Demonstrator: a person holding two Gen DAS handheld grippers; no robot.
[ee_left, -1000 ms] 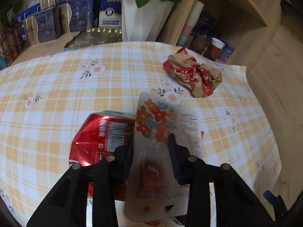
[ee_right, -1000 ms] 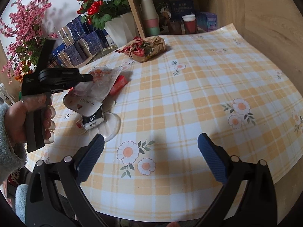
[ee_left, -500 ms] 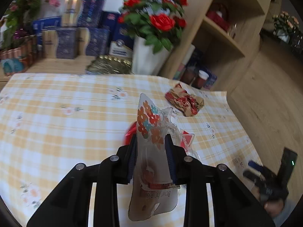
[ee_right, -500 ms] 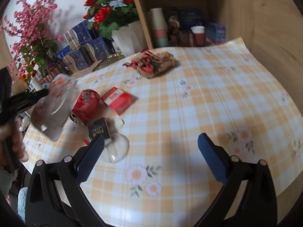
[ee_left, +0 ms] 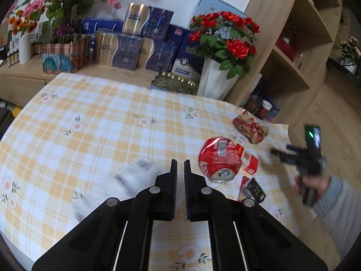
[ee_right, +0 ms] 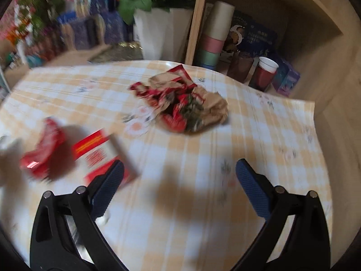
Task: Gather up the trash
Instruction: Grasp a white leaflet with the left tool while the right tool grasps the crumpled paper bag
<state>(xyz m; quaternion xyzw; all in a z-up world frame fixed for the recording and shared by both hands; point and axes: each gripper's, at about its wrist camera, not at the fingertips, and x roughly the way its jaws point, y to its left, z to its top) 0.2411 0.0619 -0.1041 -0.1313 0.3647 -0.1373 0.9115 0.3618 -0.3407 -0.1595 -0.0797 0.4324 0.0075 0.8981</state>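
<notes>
My left gripper (ee_left: 179,164) is shut with nothing between its fingers, above the checked tablecloth (ee_left: 101,124). A pale, blurred plastic packet (ee_left: 128,183) shows just left of it, free of the jaws. To the right lie a crushed red can (ee_left: 217,158), a red-and-white box (ee_left: 248,161), a small dark box (ee_left: 253,188) and a crumpled brown-and-red paper bag (ee_left: 250,127). My right gripper (ee_right: 180,174) is open and empty. It hovers over the cloth with the red-and-white box (ee_right: 101,153) by its left finger and the paper bag (ee_right: 187,103) ahead. The can (ee_right: 45,153) lies further left.
A white vase of red roses (ee_left: 216,83) and stacked gift boxes (ee_left: 126,49) stand behind the table. A wooden shelf unit (ee_right: 315,45) at the right holds stacked cups (ee_right: 214,33) and a red cup (ee_right: 265,74). A person's hand and grey sleeve (ee_left: 331,198) hold the right gripper.
My left gripper let go of the flowered plastic packet, shut, and swung back to the left. My right gripper moved in towards the box and the paper bag.
</notes>
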